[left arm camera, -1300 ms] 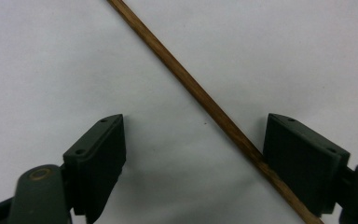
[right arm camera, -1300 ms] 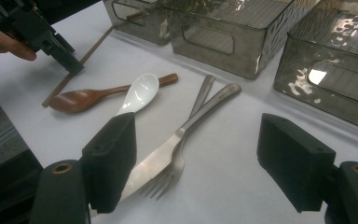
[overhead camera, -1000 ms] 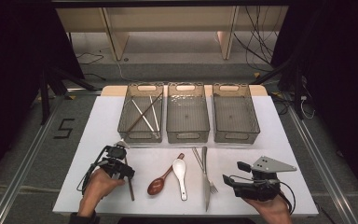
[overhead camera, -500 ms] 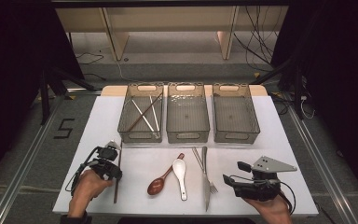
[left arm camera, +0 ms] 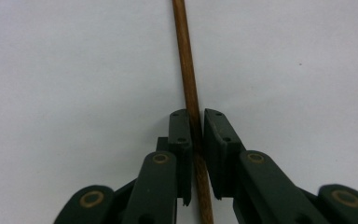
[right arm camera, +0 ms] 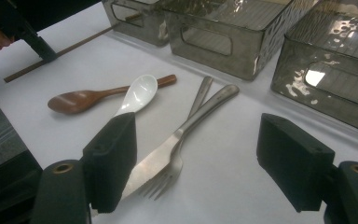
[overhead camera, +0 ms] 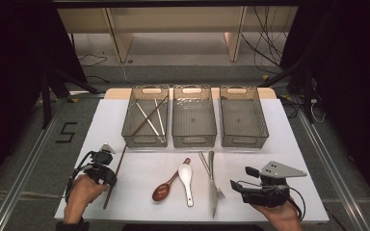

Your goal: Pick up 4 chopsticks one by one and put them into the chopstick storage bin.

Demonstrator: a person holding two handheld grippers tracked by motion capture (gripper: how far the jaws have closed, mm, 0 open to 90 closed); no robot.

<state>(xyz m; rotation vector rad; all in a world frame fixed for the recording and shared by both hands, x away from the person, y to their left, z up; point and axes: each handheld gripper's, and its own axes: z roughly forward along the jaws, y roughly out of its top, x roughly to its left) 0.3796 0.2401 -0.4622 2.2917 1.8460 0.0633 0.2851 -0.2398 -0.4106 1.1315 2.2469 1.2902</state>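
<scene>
A person sits at a white surface (overhead camera: 279, 144), holding a two-jaw gripper in each hand.

The left gripper (left arm camera: 196, 135) is at the near left of the surface, pointing down at a thin brown wooden chopstick (overhead camera: 114, 176) that lies flat there. Its jaws have just been closing, and in the left gripper view the two black pads stand on either side of the chopstick (left arm camera: 189, 93), pressed close against it. The stick runs lengthwise away from the person, its far tip ending just in front of the left bin (overhead camera: 129, 130).

The right gripper (overhead camera: 236, 185) rests at the near right of the surface, held level and pointing toward the middle. Its jaws stand wide apart with nothing between them.

Between the two grippers lies a row of cutlery. A dark wooden spoon (overhead camera: 166, 186) lies at a slant, its handle touching the bowl of a white ceramic spoon (overhead camera: 187, 179) just beside it. To the right, a metal knife (overhead camera: 212, 185) and a metal fork (overhead camera: 211, 175) lie crossed over one another.

At the far side, three clear grey plastic bins stand side by side. The left bin holds several chopsticks (overhead camera: 149, 119), some metal and one brown. The middle bin (overhead camera: 194, 137) and the right bin (overhead camera: 243, 137) sit next to it.
</scene>
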